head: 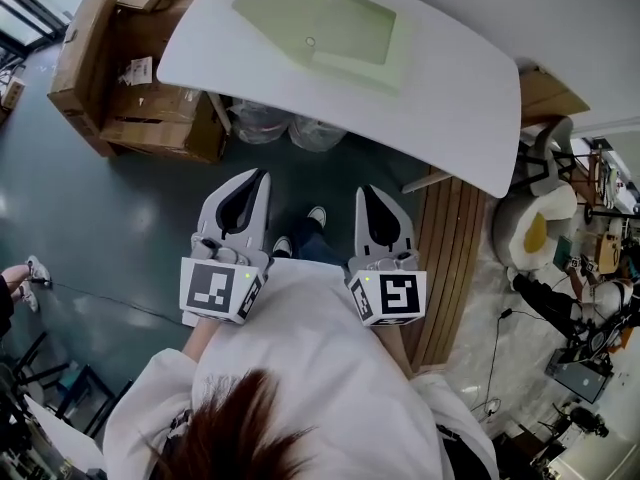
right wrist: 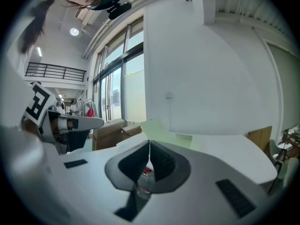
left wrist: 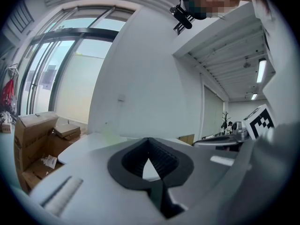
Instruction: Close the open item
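Currently pale-green case (head: 322, 26) lies open on table (head: 450, 98); left gripper (head: 262, 176), right gripper (head: 366, 191) clenched, empty.

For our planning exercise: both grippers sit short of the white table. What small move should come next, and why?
Probably bring both forward over the near edge of the white table. The left gripper and right gripper are shut, empty and short of it, while the pale green item lies spread flat farther in, beyond them for now.

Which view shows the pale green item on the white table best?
The head view: it sees the pale green item from above, spread on the white table. Both gripper views catch only a thin green sliver at table level.
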Available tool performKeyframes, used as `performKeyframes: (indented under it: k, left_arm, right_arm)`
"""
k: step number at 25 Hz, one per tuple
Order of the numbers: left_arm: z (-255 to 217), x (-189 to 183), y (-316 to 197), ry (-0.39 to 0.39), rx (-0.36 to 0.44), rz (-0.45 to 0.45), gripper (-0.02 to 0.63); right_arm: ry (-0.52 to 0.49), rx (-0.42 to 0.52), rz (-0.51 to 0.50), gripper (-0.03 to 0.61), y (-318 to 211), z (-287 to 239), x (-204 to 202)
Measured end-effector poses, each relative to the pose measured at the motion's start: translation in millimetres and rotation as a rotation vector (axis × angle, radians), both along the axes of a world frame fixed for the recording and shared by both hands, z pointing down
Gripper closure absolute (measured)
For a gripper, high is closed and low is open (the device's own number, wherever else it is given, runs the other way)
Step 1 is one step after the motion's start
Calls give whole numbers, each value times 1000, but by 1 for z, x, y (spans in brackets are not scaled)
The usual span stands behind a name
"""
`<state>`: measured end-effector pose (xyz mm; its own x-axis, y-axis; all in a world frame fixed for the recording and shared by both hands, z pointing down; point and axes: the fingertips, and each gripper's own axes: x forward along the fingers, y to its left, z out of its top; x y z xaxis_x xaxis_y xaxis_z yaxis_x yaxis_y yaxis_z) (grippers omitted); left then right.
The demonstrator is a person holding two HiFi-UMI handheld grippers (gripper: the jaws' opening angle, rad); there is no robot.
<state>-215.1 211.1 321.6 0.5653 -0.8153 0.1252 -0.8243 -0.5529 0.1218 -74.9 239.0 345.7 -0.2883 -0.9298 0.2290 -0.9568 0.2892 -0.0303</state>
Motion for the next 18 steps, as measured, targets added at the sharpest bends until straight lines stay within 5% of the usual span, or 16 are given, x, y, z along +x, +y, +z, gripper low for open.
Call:
performKeyframes:
  k: [18]
  left_arm:
    - [-14,86,-74,-2,55,0,606]
  right_arm:
    - [-20,-2,13,568,-71,2,90]
